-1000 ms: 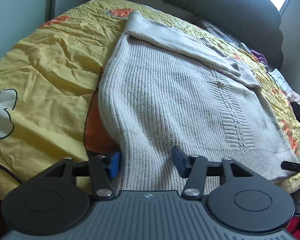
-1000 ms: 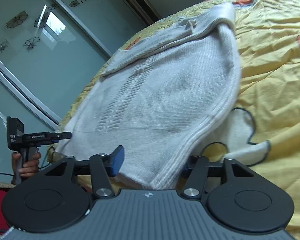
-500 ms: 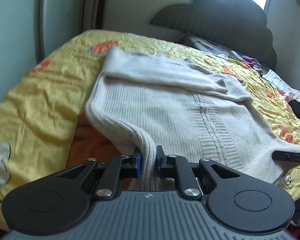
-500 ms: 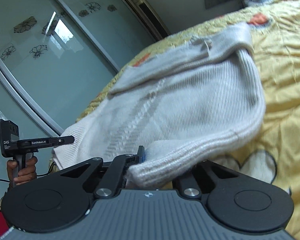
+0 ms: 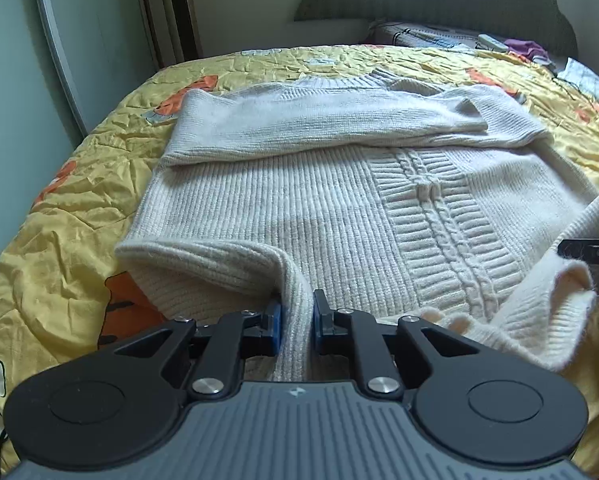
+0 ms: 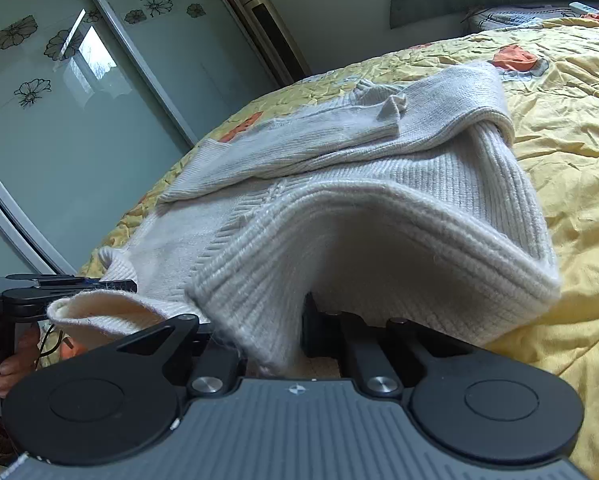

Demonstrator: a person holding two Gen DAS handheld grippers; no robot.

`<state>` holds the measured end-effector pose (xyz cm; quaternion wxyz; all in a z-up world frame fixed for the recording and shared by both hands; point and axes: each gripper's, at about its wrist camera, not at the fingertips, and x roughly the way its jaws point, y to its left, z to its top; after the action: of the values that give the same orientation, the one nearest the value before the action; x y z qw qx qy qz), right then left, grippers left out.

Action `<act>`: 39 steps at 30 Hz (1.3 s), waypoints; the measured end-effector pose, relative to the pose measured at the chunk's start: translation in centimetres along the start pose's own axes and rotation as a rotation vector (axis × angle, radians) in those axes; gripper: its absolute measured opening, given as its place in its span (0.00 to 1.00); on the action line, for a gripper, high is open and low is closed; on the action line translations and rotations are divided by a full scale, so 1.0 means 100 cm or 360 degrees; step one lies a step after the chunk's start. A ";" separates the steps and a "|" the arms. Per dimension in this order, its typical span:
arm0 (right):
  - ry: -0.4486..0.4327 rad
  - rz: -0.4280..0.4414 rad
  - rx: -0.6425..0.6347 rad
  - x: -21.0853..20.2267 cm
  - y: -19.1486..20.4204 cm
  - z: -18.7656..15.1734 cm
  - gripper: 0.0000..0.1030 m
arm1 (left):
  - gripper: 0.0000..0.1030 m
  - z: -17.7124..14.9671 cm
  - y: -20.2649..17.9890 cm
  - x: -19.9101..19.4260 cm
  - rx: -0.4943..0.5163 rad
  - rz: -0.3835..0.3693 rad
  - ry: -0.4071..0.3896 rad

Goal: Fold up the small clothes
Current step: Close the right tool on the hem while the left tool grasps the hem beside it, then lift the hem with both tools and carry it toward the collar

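We've got left tool (image 5: pixel 296 322) and right tool (image 6: pixel 273 334) both clamped on sweater (image 5: pixel 339 208) hem; folded sleeves at 12 o'clock may shift if we lift unevenly.

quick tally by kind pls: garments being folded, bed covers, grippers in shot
Cream ribbed knit sweater, hem pinched at both corners: 1
Yellow quilted bedspread with orange prints: 1
Black two-finger grippers, left gripper and right gripper, each shut on the hem: 2
Total: 4
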<state>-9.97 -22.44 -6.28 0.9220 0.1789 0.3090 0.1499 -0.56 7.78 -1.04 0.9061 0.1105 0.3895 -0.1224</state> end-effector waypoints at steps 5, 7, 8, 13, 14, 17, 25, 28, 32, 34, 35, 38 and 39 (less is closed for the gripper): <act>-0.0002 0.0024 0.0050 -0.004 -0.007 -0.002 0.15 | 0.15 0.000 -0.006 0.002 0.0034 0.0035 0.0001; -0.0006 0.0030 0.0069 -0.006 -0.007 -0.003 0.16 | 0.15 0.001 -0.007 0.002 0.0038 0.0042 0.0001; -0.0007 0.0031 0.0075 -0.007 -0.007 -0.003 0.16 | 0.15 0.000 -0.008 0.002 0.0043 0.0045 0.0000; -0.0017 0.0036 0.0098 -0.015 -0.007 -0.005 0.15 | 0.14 0.000 -0.009 0.003 0.0053 0.0057 0.0000; -0.0021 0.0042 0.0096 -0.016 -0.006 -0.004 0.08 | 0.14 0.000 -0.010 0.003 0.0052 0.0060 0.0000; -0.0046 0.0065 0.0079 -0.020 -0.001 -0.002 0.09 | 0.14 0.001 -0.012 0.001 0.0053 0.0075 -0.0005; -0.0150 0.0133 0.0084 -0.027 0.002 0.017 0.09 | 0.13 0.017 -0.003 -0.018 -0.0032 0.0110 -0.0125; -0.0180 0.0110 0.0061 -0.023 0.004 0.026 0.09 | 0.13 0.030 0.005 -0.023 -0.0091 0.0135 -0.0177; -0.0213 0.0086 0.0059 -0.014 0.002 0.039 0.09 | 0.13 0.045 0.018 -0.025 -0.0173 0.0185 -0.0237; -0.0233 0.0068 0.0045 -0.010 0.002 0.046 0.09 | 0.13 0.053 0.024 -0.024 -0.0205 0.0218 -0.0260; -0.0248 0.0055 0.0035 -0.008 0.003 0.050 0.09 | 0.13 0.057 0.027 -0.023 -0.0217 0.0234 -0.0268; -0.0287 0.0031 0.0012 -0.003 0.003 0.062 0.09 | 0.13 0.068 0.033 -0.020 -0.0232 0.0278 -0.0290; -0.0299 0.0030 0.0008 -0.002 0.002 0.067 0.09 | 0.13 0.072 0.034 -0.018 -0.0231 0.0292 -0.0295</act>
<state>-5.98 -23.90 -1.10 0.9449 0.1974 0.2199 0.1405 4.15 9.12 5.50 0.9513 0.0679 0.3002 -0.0203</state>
